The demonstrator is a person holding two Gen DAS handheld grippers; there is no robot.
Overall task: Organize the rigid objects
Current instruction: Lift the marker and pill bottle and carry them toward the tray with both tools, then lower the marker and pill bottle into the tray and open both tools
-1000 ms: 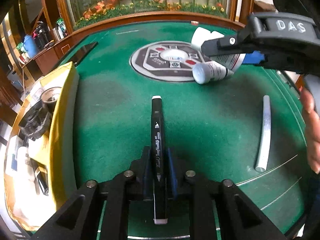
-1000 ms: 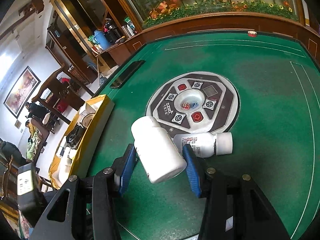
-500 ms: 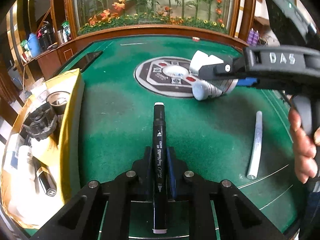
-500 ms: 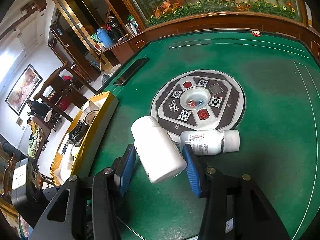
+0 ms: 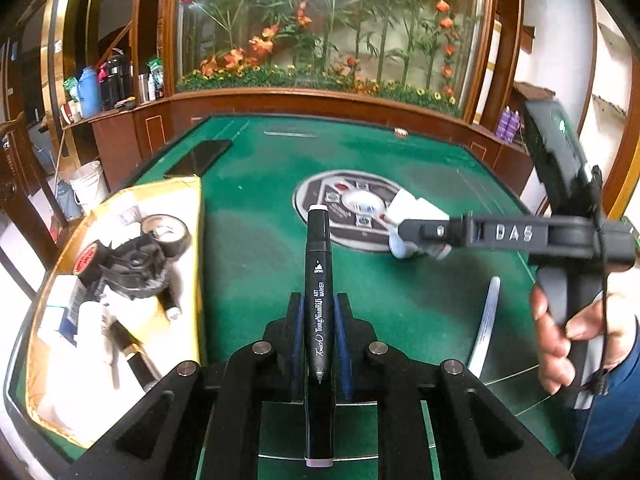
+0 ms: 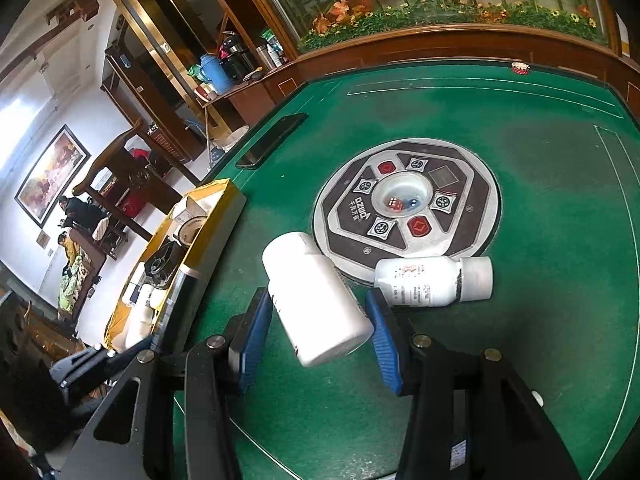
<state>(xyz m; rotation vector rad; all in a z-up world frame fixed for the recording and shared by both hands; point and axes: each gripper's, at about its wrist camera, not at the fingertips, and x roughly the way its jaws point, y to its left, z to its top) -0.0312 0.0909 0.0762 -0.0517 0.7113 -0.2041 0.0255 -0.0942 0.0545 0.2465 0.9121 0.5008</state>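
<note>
Black art marker point(image 5: 319, 292) | clamped lengthwise in left gripper point(image 5: 319, 332), pointing 12 o'clock | yellow box point(image 5: 196, 240) lies at 9 o'clock | white bottle point(image 6: 316, 300) gripped by right gripper point(image 6: 316, 332)

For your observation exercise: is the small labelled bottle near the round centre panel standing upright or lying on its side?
Lying on its side. The small labelled bottle rests lengthwise on the green table, cap pointing right.
</note>
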